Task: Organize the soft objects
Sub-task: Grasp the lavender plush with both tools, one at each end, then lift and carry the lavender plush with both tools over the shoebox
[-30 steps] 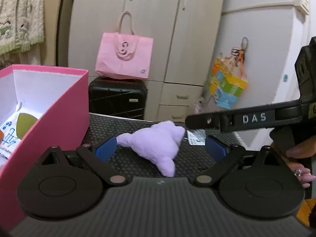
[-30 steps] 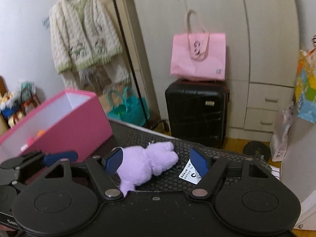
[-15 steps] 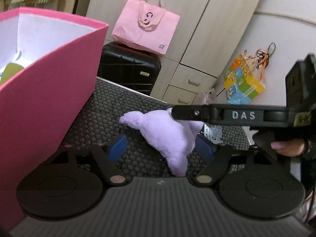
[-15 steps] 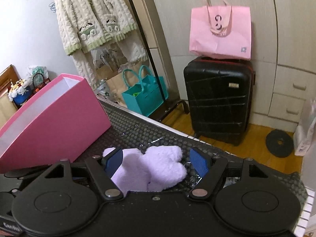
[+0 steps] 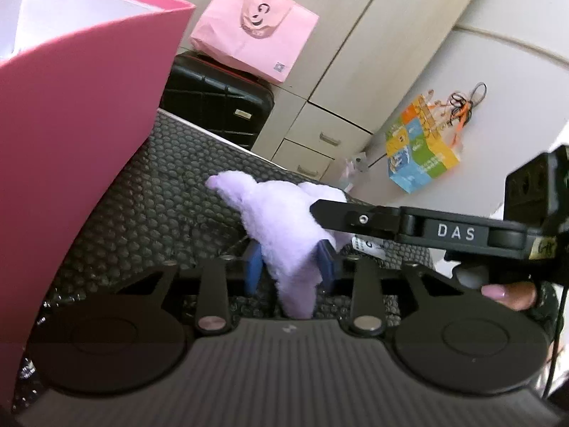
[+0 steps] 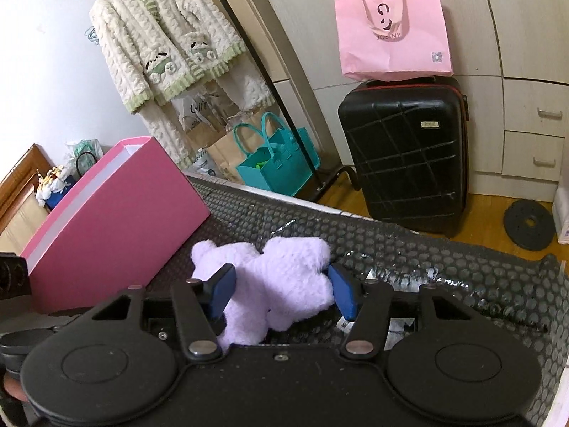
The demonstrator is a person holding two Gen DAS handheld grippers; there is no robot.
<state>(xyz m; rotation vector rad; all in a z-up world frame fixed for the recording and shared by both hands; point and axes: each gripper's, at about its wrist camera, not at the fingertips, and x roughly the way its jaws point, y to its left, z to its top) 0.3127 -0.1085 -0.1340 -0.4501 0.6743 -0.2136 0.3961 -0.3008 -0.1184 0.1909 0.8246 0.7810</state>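
Lilac plush toy (image 5: 284,220) pinched by left claw (image 5: 290,267) and right claw (image 6: 282,293) on the mat (image 5: 170,192).

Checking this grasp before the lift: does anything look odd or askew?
Yes: both grippers pinch one purple plush. The left gripper squeezes its narrow end, the right gripper its body, which looks redundant.

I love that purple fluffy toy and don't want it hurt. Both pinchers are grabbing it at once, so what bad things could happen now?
1. The left gripper and right gripper both squeeze the purple plush toy. If they pull apart, it might stretch or tear.
2. The left pads pinch only a thin end, so the toy could slip out when lifted.
3. The pink box wall stands tall close by; the toy might bump it.
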